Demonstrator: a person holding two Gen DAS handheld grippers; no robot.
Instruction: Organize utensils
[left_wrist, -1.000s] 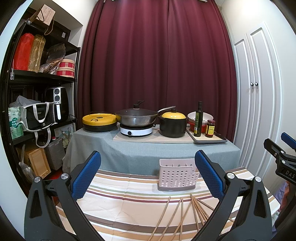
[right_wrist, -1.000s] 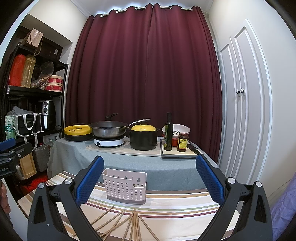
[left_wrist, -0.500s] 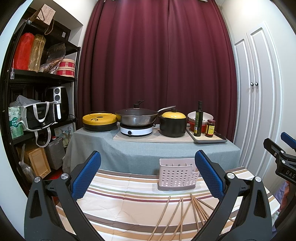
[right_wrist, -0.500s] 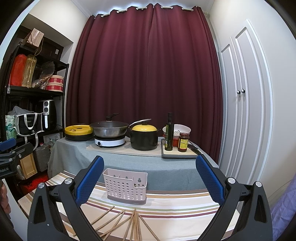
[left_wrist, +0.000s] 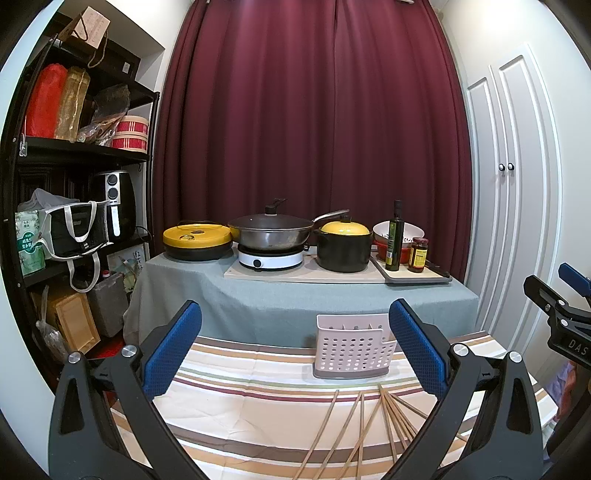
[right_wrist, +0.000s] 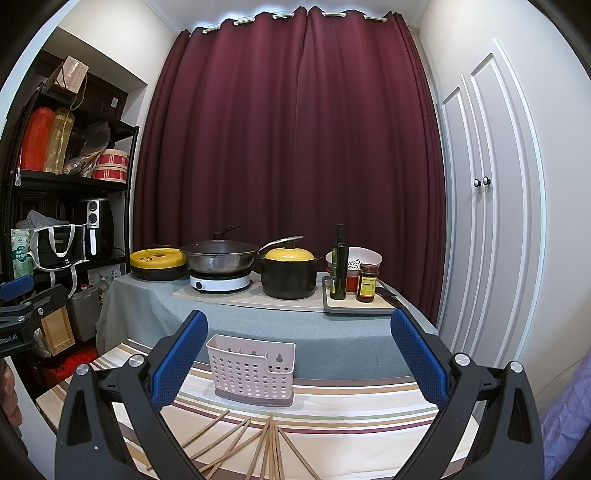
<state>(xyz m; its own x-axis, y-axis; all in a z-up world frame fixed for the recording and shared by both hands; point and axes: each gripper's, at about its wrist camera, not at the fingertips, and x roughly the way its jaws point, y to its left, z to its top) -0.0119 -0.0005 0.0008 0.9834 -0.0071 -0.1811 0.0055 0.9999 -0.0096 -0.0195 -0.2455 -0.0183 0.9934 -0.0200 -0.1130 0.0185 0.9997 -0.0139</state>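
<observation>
Both the left gripper (left_wrist: 295, 354) and right gripper (right_wrist: 295, 356) are held spread wide, empty, above chopsticks (right_wrist: 258, 443) scattered just before the perforated caddy (right_wrist: 253, 369).

Left gripper (left_wrist: 295, 347): jaws spread wide, blue pads (left_wrist: 173, 347) facing each other, nothing between them; held level, pointing forward. Right gripper (right_wrist: 295, 350): same pose, jaws spread wide, pads (right_wrist: 421, 360) bare, nothing gripped. Each gripper shows at edge of other's view: right one at far right of left view, left one at far left of right view. Part of hand (right_wrist: 9, 398) visible below left gripper in right view.
</observation>
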